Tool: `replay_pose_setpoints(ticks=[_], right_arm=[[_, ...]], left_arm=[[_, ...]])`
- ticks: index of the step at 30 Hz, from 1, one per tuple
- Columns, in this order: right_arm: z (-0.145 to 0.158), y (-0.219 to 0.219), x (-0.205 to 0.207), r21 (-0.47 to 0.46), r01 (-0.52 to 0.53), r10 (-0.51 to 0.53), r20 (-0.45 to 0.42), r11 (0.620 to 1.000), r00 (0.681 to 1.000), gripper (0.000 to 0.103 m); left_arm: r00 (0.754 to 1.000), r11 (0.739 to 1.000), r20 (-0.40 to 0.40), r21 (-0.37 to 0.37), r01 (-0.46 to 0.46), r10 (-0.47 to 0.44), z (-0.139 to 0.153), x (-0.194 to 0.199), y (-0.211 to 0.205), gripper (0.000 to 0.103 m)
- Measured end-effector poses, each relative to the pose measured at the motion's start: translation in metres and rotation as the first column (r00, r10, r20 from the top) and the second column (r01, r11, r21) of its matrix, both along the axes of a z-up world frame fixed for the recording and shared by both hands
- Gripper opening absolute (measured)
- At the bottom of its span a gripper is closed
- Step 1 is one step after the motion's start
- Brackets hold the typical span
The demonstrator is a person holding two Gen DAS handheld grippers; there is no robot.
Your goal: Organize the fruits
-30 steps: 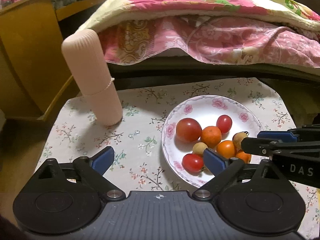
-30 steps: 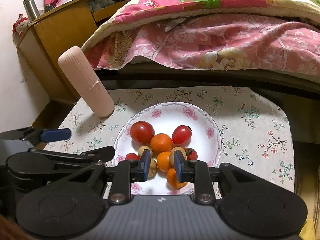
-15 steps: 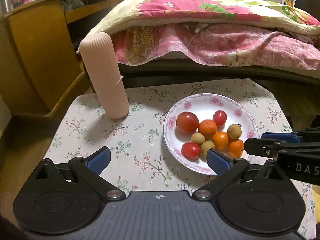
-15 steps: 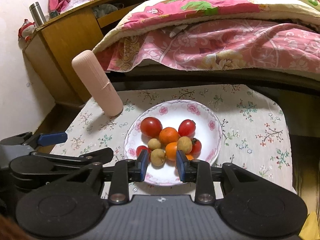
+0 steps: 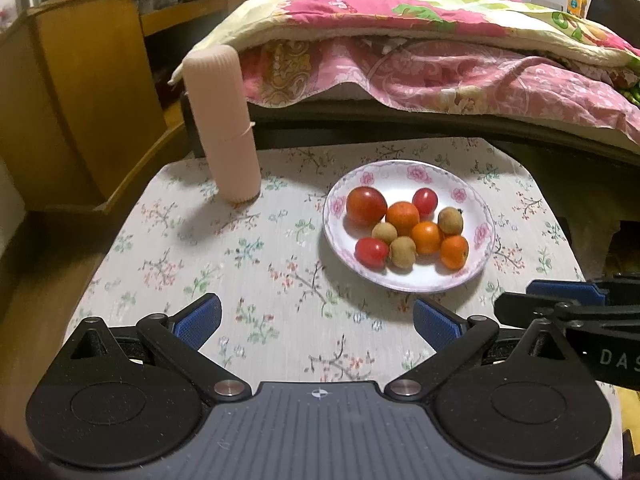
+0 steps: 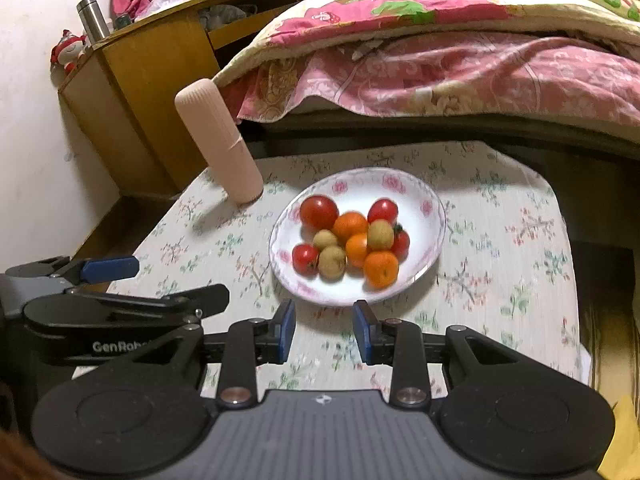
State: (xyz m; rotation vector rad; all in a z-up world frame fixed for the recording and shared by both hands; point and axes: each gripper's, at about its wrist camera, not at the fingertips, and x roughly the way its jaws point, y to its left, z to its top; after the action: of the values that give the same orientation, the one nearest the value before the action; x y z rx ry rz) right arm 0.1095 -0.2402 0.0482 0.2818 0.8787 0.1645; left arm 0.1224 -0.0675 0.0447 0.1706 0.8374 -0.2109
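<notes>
Left wrist view shows us the left gripper (image 5: 316, 322) with its blue-padded fingers spread as wide as they go and nothing between them; its jaws have just been opening. It hangs over the near edge of the table (image 5: 192, 264), which wears a pale cloth printed with small flowers.

We see the plate (image 5: 476, 264), white with pink roses round its rim, lying toward the right half of the table, nearer the far edge than the near one. On it the fruit sits in one cluster: a large tomato (image 5: 366, 205) at the far left, a smaller tomato (image 5: 425, 201) behind the middle, another tomato (image 5: 371, 252) at the near left, three oranges (image 5: 402, 216) running diagonally toward the near right, and three brown longans (image 5: 384, 233) tucked among them. All of them touch or nearly touch.

A tall ribbed pink cylinder (image 5: 224, 124) stands upright near the far left corner, well apart from the plate.

From the right wrist view we find the right gripper (image 6: 324, 330) with its jaws drawn close together, a narrow gap left, and nothing clamped in it. It hovers over the cloth just short of the plate's near rim. Beyond the far edge lies a bed (image 5: 440, 60) under a pink floral quilt.
</notes>
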Motion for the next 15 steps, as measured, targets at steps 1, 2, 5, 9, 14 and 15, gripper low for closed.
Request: replay_pose_setpoints(ticks=[1, 2, 5, 9, 14, 15], right_arm=[[0.000, 0.000, -0.004, 0.004, 0.002, -0.002, -0.003, 1.000, 1.000, 0.032], [0.000, 0.001, -0.008, 0.006, 0.004, -0.004, -0.004, 1.000, 1.000, 0.032], [0.000, 0.001, -0.021, 0.018, 0.011, -0.011, -0.007, 1.000, 1.000, 0.032], [0.002, 0.003, -0.037, 0.030, 0.025, -0.025, -0.006, 0.999, 1.000, 0.035], [0.003, 0.006, -0.055, 0.048, 0.034, -0.034, -0.009, 0.998, 0.999, 0.040], [0.003, 0.007, -0.058, 0.047, 0.034, -0.034, -0.008, 0.998, 0.999, 0.040]], left_arm=[[1.000, 1.000, 0.009, 0.009, -0.007, 0.007, 0.000, -0.005, 0.001, 0.103], [1.000, 1.000, 0.014, 0.017, -0.006, 0.006, 0.001, -0.009, 0.001, 0.103], [1.000, 1.000, 0.030, 0.031, -0.002, 0.001, 0.004, -0.023, 0.001, 0.103], [0.999, 0.999, 0.044, 0.049, 0.017, -0.019, 0.005, -0.040, 0.000, 0.103], [1.000, 0.999, 0.010, 0.038, 0.014, -0.015, 0.002, -0.054, 0.002, 0.103], [1.000, 0.999, 0.012, 0.041, 0.015, -0.015, 0.002, -0.058, 0.001, 0.103]])
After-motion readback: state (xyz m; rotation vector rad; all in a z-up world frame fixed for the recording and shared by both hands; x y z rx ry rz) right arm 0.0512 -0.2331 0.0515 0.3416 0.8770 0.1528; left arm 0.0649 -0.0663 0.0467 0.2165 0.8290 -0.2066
